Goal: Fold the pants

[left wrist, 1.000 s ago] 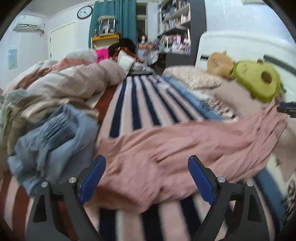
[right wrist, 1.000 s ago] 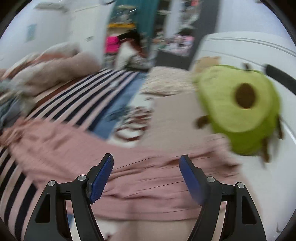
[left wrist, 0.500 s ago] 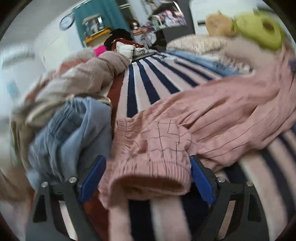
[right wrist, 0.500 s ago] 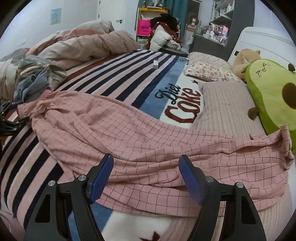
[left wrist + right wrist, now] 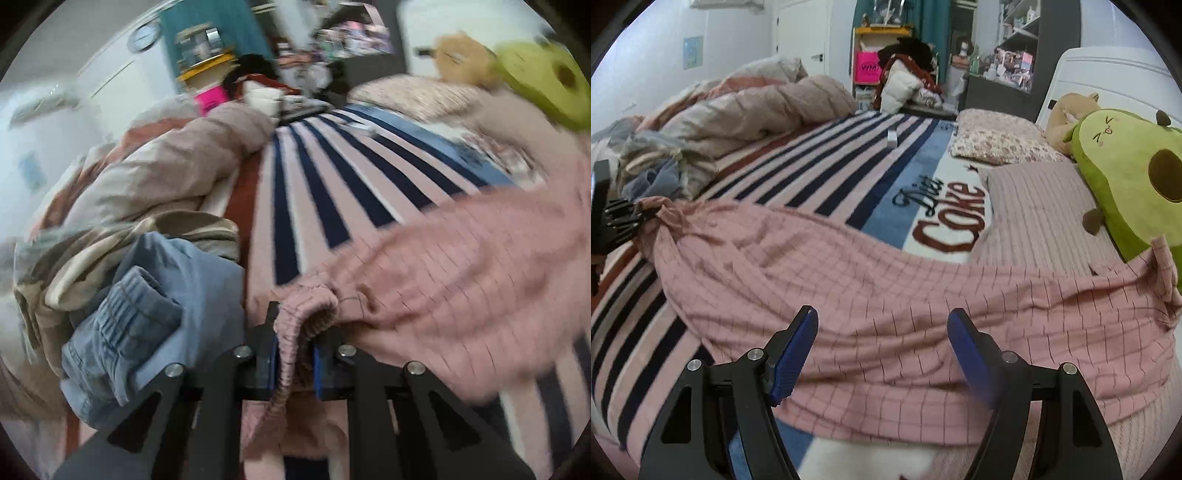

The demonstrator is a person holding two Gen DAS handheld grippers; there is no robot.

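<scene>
Pink checked pants (image 5: 886, 295) lie stretched across the striped blanket (image 5: 820, 173), waistband at the left, leg cuffs at the right by the avocado plush. My left gripper (image 5: 293, 354) is shut on the elastic waistband (image 5: 306, 306); it also shows at the left edge of the right wrist view (image 5: 617, 218), pinching the bunched waist. My right gripper (image 5: 882, 354) is open and empty, hovering just above the middle of the pant legs.
A pile of clothes with blue jeans (image 5: 129, 317) and a rolled duvet (image 5: 757, 107) lie at the left. A green avocado plush (image 5: 1126, 173), a brown plush and pillows (image 5: 1034, 214) sit at the right by the headboard. A small white object (image 5: 892, 138) rests on the blanket.
My left gripper closed on the waistband, which it was open around half a second ago. My right gripper stayed open over the legs, and its view barely changed.
</scene>
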